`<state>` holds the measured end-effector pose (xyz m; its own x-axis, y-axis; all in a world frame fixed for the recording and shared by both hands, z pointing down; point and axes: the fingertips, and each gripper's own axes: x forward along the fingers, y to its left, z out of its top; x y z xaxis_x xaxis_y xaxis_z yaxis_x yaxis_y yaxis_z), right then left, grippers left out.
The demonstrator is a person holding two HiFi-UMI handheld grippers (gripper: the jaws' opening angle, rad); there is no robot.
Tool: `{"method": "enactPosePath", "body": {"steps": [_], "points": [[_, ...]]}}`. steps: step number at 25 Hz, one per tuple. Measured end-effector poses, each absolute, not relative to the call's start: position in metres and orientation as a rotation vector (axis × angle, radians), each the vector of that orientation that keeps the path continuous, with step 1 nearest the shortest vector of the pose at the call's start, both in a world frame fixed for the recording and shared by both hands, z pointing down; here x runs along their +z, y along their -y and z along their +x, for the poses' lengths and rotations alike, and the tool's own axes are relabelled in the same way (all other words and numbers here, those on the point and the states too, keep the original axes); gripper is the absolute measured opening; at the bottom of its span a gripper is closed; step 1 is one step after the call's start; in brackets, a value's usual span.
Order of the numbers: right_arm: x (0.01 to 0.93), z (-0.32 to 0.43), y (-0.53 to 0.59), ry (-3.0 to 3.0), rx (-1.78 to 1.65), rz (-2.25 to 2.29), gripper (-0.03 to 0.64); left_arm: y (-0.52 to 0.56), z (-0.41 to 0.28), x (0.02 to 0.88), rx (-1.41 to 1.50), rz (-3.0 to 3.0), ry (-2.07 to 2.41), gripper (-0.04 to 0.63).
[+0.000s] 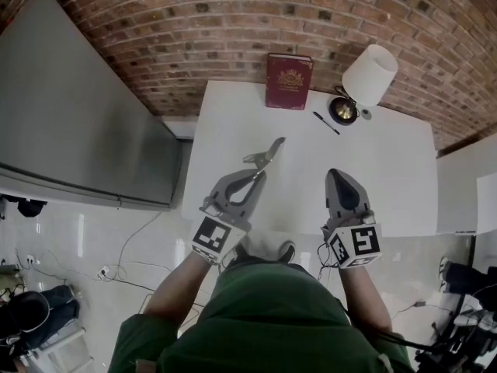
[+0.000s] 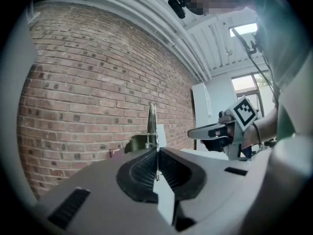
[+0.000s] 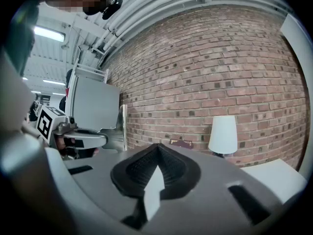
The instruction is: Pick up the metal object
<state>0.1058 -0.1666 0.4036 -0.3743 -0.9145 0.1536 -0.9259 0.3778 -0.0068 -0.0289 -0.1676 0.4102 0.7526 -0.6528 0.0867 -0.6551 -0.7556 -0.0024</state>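
The metal object point(image 1: 266, 154) is a thin silvery tool with a pointed blade. It hangs above the white table point(image 1: 388, 177), with my left gripper point(image 1: 256, 176) shut on its near end. In the left gripper view the blade point(image 2: 151, 124) stands straight up out of the closed jaws of the left gripper point(image 2: 157, 151). My right gripper point(image 1: 335, 173) hovers to the right over the table's front part, shut with nothing in it. In the right gripper view its jaws point(image 3: 157, 147) meet, and the metal object point(image 3: 121, 129) shows at the left.
A red book point(image 1: 289, 81) lies at the table's far edge. A white-shaded lamp point(image 1: 365, 80) stands at the back right with a black pen point(image 1: 326, 123) beside it. A grey cabinet point(image 1: 70, 115) fills the left. A brick wall runs behind.
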Motion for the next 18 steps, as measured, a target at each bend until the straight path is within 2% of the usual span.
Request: {"method": "enactPosePath", "body": {"steps": [18], "points": [[0.406,0.095,0.174,2.475,0.154,1.705,0.002,0.18,-0.049,0.424,0.141,2.895,1.096,0.009]]}}
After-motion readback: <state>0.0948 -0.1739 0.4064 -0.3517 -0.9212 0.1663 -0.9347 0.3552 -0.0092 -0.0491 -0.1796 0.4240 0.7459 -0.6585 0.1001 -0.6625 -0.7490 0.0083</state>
